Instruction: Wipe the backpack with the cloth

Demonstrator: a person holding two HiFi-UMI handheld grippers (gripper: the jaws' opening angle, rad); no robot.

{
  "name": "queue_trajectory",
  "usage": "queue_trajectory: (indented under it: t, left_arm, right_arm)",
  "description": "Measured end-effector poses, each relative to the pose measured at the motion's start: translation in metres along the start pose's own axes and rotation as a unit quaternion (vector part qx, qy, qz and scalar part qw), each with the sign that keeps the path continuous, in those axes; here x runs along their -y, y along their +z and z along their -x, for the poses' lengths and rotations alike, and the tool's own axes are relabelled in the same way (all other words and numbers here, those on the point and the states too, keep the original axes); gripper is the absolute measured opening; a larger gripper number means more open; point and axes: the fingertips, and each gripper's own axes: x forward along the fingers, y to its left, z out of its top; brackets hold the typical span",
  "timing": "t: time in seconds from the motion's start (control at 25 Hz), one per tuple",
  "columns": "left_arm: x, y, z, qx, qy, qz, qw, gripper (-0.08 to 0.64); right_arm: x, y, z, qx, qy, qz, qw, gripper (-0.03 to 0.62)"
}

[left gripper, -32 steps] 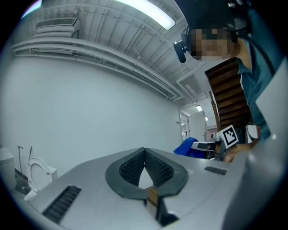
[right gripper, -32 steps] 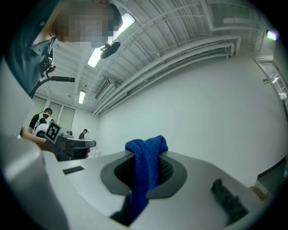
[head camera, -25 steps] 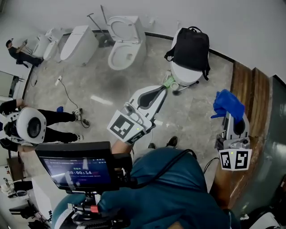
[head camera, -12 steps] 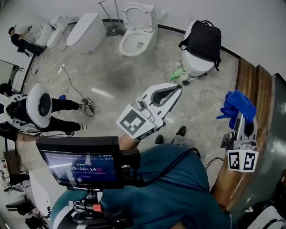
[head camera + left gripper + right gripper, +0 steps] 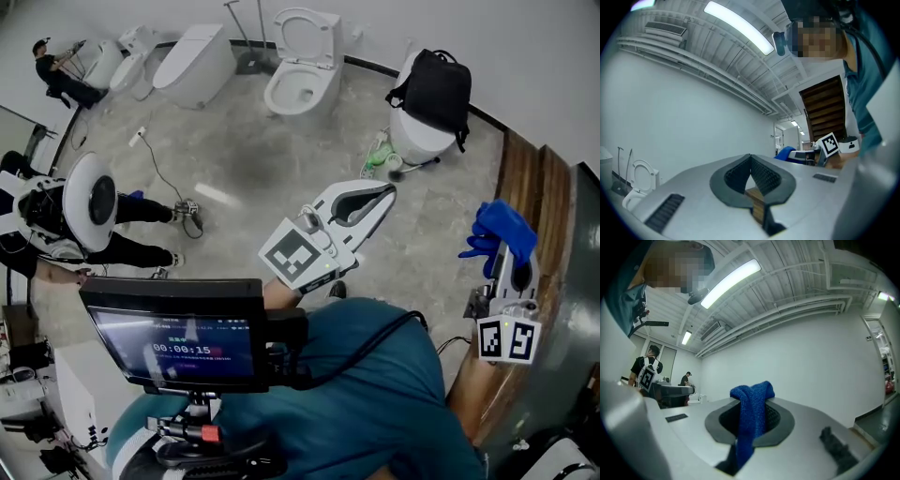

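We're pinching the limp blue cloth (image 5: 749,427) in our right gripper (image 5: 752,405), left gripper (image 5: 751,158) closed, empty. The black fabric backpack (image 5: 437,92) probably sags; brace its top.

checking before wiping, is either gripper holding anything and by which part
Right gripper clamps the blue cloth by its bunched middle; left gripper shut, empty.

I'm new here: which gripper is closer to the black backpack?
Left, by the head view. The left gripper is below-left of the backpack; the right gripper, shut on the blue cloth, is farther, lower right.
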Motion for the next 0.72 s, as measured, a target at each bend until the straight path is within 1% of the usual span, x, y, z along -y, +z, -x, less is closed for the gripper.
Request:
queue_trajectory:
  t: [0.2,0.32,0.4,0.72]
  left_arm:
    - [0.016,-0.006,-0.004,-0.005,-0.011,0.003,0.9999,0.002]
    - [0.028,-0.002,0.003,0.004,-0.005,0.006,1.0,0.002]
    - [0.032,-0.004,0.006,0.001,-0.003,0.005,1.0,0.002]
    - [0.007,-0.037,-0.017,0.0,0.005,0.004,1.0,0.002]
  right_arm:
    - [0.003,0.0,0.009,-0.001,0.0,0.004,1.0,0.028]
    - [0.003,0.003,0.021,-0.003,0.003,0.005,1.0,0.028]
    - [0.003,0.005,0.025,-0.002,0.003,0.007,1.0,0.028]
    - [0.023,-0.026,-0.006,0.006,0.014,0.008,1.0,0.028]
